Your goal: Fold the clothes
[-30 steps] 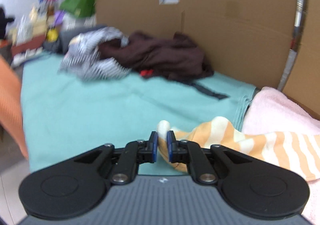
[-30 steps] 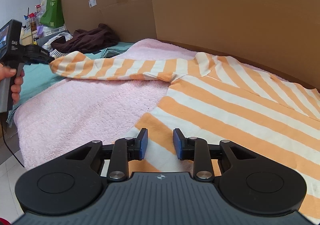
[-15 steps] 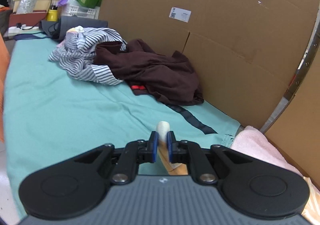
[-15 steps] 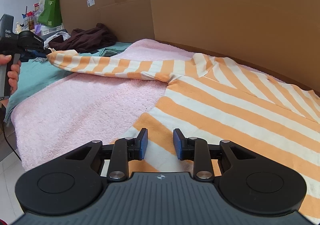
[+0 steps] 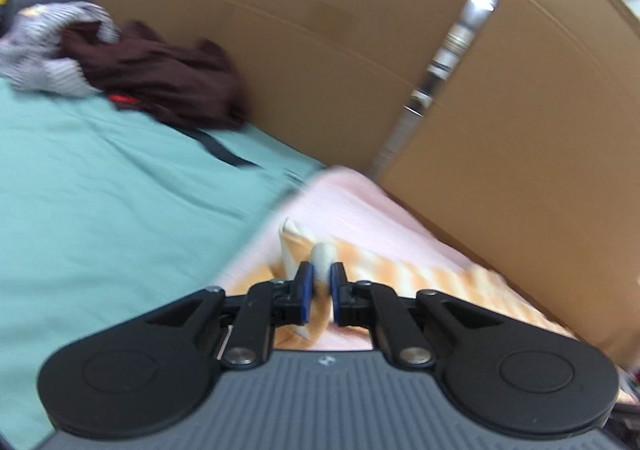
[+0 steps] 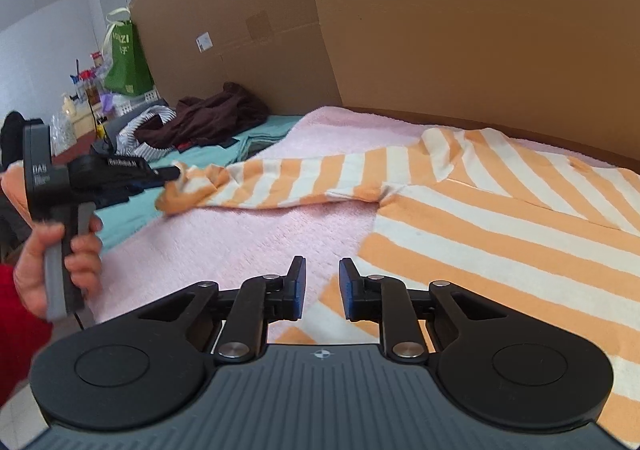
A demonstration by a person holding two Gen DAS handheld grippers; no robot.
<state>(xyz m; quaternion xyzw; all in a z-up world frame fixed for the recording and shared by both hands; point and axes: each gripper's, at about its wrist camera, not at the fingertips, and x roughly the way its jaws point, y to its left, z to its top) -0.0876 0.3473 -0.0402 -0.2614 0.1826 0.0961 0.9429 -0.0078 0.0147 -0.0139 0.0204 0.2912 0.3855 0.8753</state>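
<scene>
Between my left gripper's (image 5: pixel 319 284) blue pads sits a pinch of sleeve (image 6: pixel 280 182) — the jaws are clamped on its cuff, which pokes up pale between them. From the right wrist view I see that same gripper (image 6: pixel 176 171) off to the left, a hand (image 6: pixel 52 262) wrapped round its grip, with the cuff bunched at its tip just above the towel (image 6: pixel 240 234). The left view is smeared with blur, so I cannot make out finer folds there.

My right gripper (image 6: pixel 322 286) hangs with its jaws apart, nothing between them, over the near hem of the shirt (image 6: pixel 500 234). I cannot tell whether the tips touch the cloth.

That shirt, orange and cream stripes, lies spread flat on the pink towel, body to the right, its sleeve stretched out leftward across the towel to the left gripper. The towel's left edge meets a teal sheet (image 5: pixel 100 202).

Farther out on the sheet, against the cardboard wall (image 6: pixel 460 22), lies a dark brown garment (image 5: pixel 160 78) in a heap, touching a crumpled black-and-white striped one (image 5: pixel 36 66) — a small red bit shows at the brown heap's edge. A green bag (image 6: pixel 126 62) stands beyond them among small clutter too blurred to name. A metal pole (image 5: pixel 452 50) runs up between the cardboard panels.
</scene>
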